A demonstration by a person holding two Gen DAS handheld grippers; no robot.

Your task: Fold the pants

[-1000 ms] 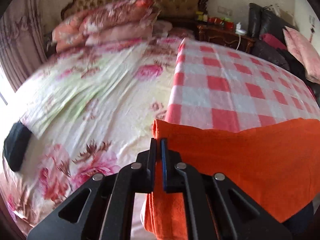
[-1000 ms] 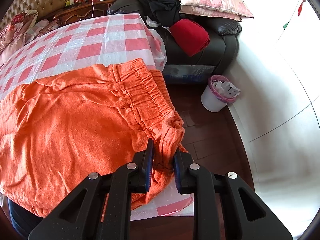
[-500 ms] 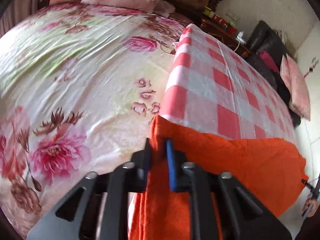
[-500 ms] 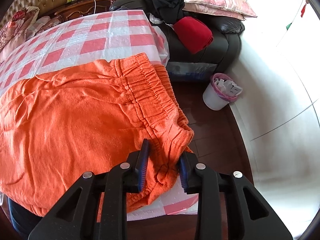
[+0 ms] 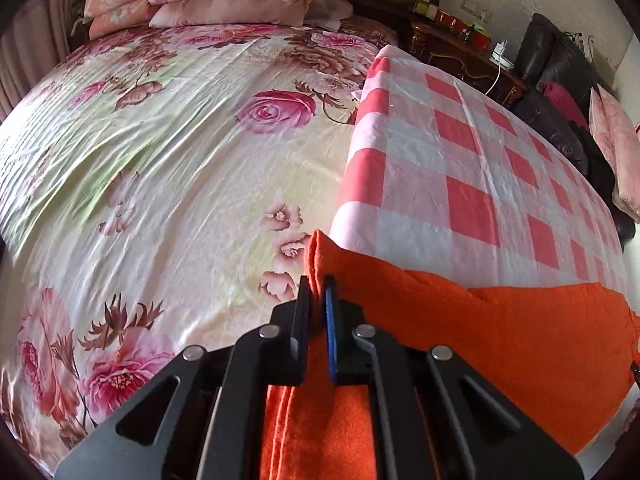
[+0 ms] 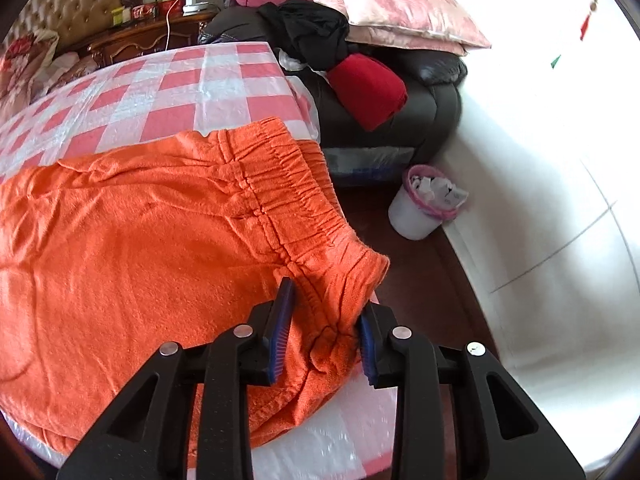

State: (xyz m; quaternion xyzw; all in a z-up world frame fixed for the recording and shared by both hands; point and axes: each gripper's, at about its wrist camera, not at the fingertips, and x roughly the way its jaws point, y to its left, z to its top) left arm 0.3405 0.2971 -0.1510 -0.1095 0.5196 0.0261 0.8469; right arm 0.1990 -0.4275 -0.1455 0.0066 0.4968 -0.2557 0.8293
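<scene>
Pink and white checks cover the table (image 6: 224, 92), which stands right beside a big bed with a flowery sheet (image 5: 160, 168). On the near part of the checked cloth lie the orange pants (image 6: 140, 248), spread out flat. Their stretchy waistband (image 6: 296, 192) sits near the table's right edge, and one bit of it hangs a little over the side. Down on the floor is a small white bin (image 6: 420, 208), and a dark sofa (image 6: 400, 100) stands behind it.

The left gripper (image 5: 318, 292) is clamped tight on the leg end of the pants, with a thin fold of orange cloth pinched between its jaws. Its jaws are closing a tiny bit more. The right gripper (image 6: 326, 312) is at the waistband corner. Its jaws stand apart with a bunch of cloth between them, and the pads do not seem to squeeze it, so the cloth looks let go.

The pants look soft, fuzzy and light. They bend and wrinkle easily, so they will flop if held in only one spot. They will not break. I think the best places to hold are the thick waistband corner and the leg hem, one in each gripper, so the cloth stays straight while it is folded over.
</scene>
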